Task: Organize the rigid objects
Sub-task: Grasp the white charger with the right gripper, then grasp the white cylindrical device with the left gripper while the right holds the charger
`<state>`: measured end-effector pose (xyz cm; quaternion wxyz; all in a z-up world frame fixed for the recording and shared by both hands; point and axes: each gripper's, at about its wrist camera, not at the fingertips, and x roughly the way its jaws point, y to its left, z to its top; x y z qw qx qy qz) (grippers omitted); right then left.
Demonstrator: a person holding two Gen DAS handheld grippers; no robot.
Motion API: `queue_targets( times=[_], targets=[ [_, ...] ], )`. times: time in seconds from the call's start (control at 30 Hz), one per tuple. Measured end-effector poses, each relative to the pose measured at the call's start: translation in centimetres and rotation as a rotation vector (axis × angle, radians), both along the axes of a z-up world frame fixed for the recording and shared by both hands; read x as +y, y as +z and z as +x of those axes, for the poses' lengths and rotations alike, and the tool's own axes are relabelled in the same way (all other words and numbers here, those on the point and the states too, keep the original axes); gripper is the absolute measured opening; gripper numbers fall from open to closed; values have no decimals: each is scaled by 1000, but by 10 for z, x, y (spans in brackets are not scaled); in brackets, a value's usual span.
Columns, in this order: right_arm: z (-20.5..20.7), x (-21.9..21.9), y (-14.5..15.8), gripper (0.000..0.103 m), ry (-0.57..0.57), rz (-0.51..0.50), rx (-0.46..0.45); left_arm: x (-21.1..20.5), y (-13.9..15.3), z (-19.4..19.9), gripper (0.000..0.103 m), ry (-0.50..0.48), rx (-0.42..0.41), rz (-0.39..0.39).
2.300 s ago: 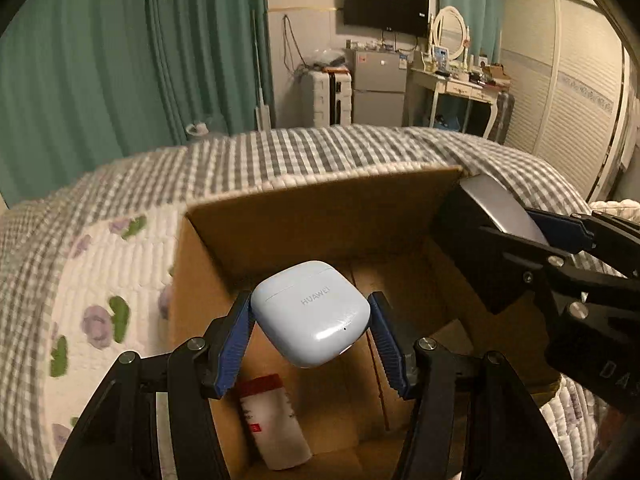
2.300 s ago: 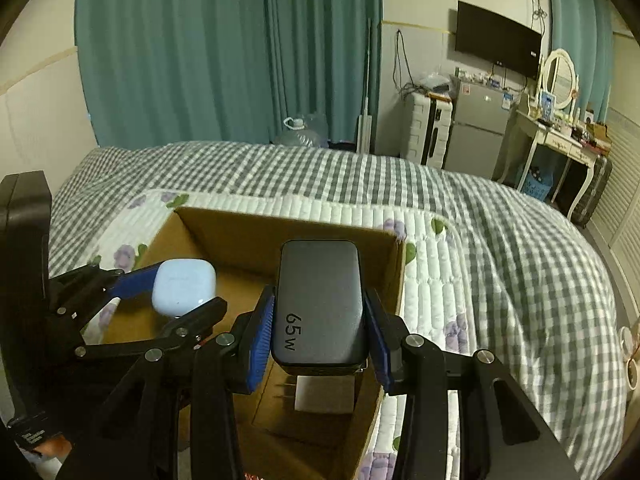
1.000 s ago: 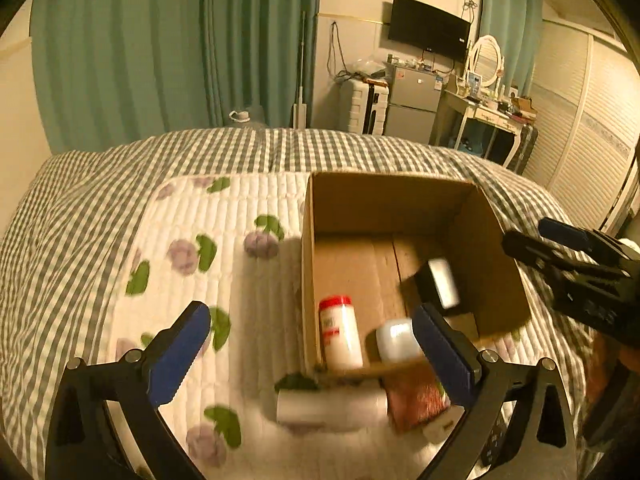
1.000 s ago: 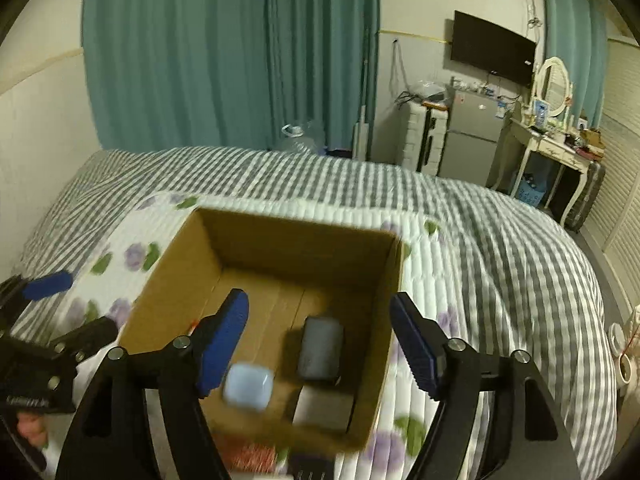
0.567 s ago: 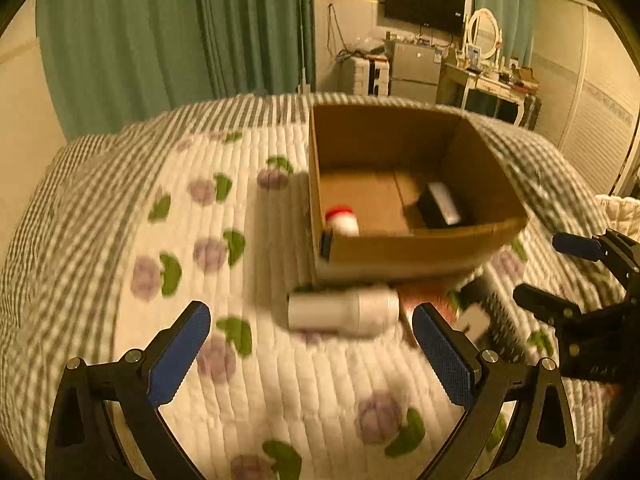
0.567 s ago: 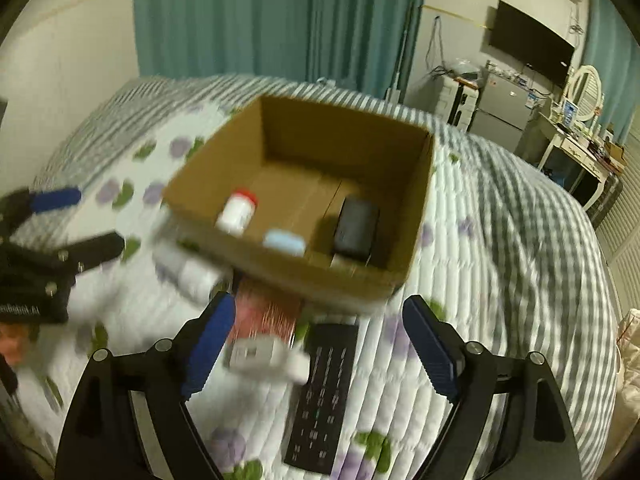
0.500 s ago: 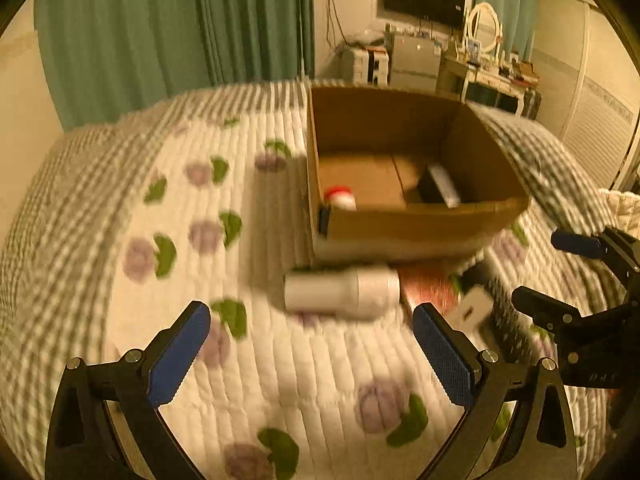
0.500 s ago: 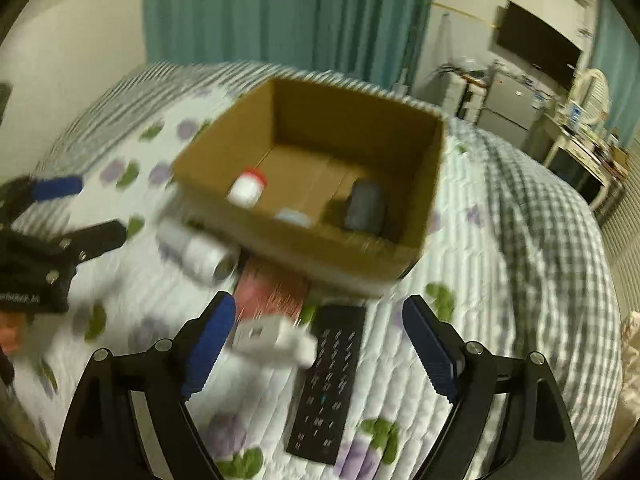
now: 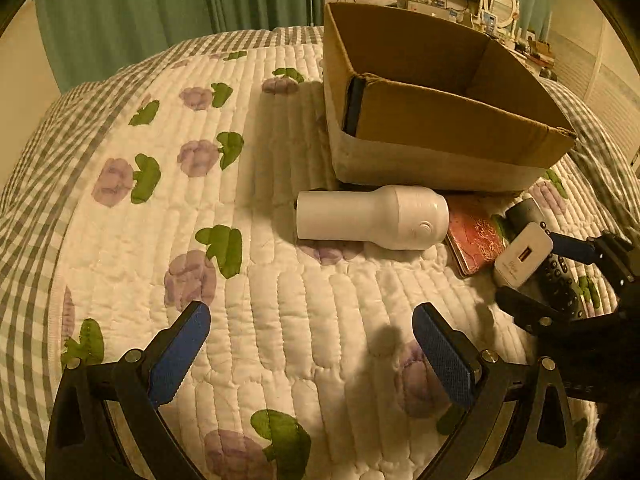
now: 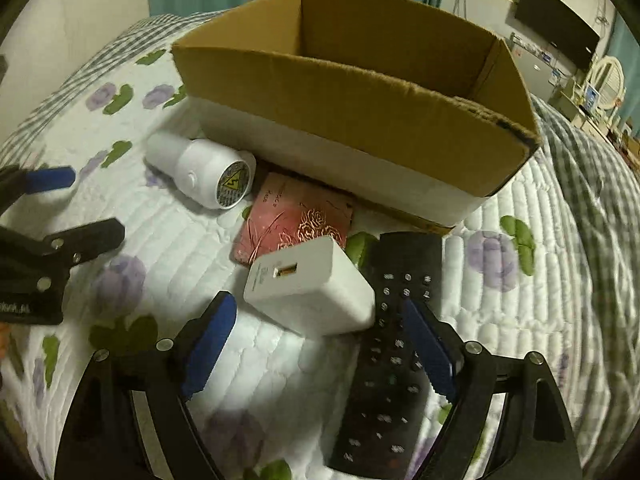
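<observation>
A cardboard box [image 9: 448, 120] [image 10: 320, 92] stands on the bed. In front of it lie a white bottle-shaped device [image 9: 372, 217] [image 10: 202, 172], a red patterned case [image 9: 476, 236] [image 10: 294, 220], a white charger block [image 10: 310, 284] [image 9: 522, 256] and a black remote [image 10: 392, 356]. My left gripper [image 9: 316, 352] is open and empty, low over the quilt, short of the white device. My right gripper [image 10: 320, 344] is open with its jaws on either side of the charger block. What lies inside the box is hidden by its near wall.
The bed has a white quilt with purple flowers [image 9: 192, 276] and a grey checked blanket [image 10: 580, 160] around it. Green curtains [image 9: 200, 8] hang behind. A TV [image 10: 556, 24] and a dressing table stand at the far right.
Both grippers let go of the earbud case and the 65W charger into the box, pulled back and dropped low. The right gripper now straddles the white charger block.
</observation>
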<state>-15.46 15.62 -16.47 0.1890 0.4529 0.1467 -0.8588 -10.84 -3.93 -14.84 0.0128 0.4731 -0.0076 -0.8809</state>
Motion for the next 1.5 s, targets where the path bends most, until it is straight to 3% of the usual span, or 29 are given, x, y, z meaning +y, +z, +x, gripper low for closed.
queue_targets(
  times=[0.03, 0.13, 0.27, 0.67, 0.87, 1.03, 1.1, 1.17, 1.2, 1.27, 1.5],
  targets=[
    [-1, -3, -2, 83, -5, 5, 8, 0, 0, 0, 103, 2, 0, 3],
    [-4, -12, -7, 64, 10, 55, 31, 1, 1, -2, 103, -1, 9, 2],
    [-5, -12, 1, 58, 17, 42, 26, 3, 4, -5, 103, -29, 27, 3],
    [-9, 5, 48, 53, -35, -61, 41, 25, 8, -29, 103, -68, 70, -9],
    [-26, 11, 50, 52, -83, -71, 37, 43, -4, -47, 103, -80, 53, 3],
    [-34, 22, 47, 52, -111, -102, 14, 50, -18, -66, 101, -73, 38, -44],
    [-34, 25, 47, 52, -107, -107, 16, 45, -22, -72, 90, -49, 18, -22],
    [-34, 27, 47, 52, -104, -110, 17, 36, -27, -77, 81, -37, -25, 57],
    [-33, 27, 47, 52, -102, -112, 16, 32, -26, -75, 69, -29, -25, 77],
    [-33, 28, 47, 52, -97, -113, 16, 31, -23, -74, 54, -34, -24, 54],
    [-28, 32, 49, 51, -106, -115, 13, 23, -12, -59, 45, -57, -27, 95]
  ],
)
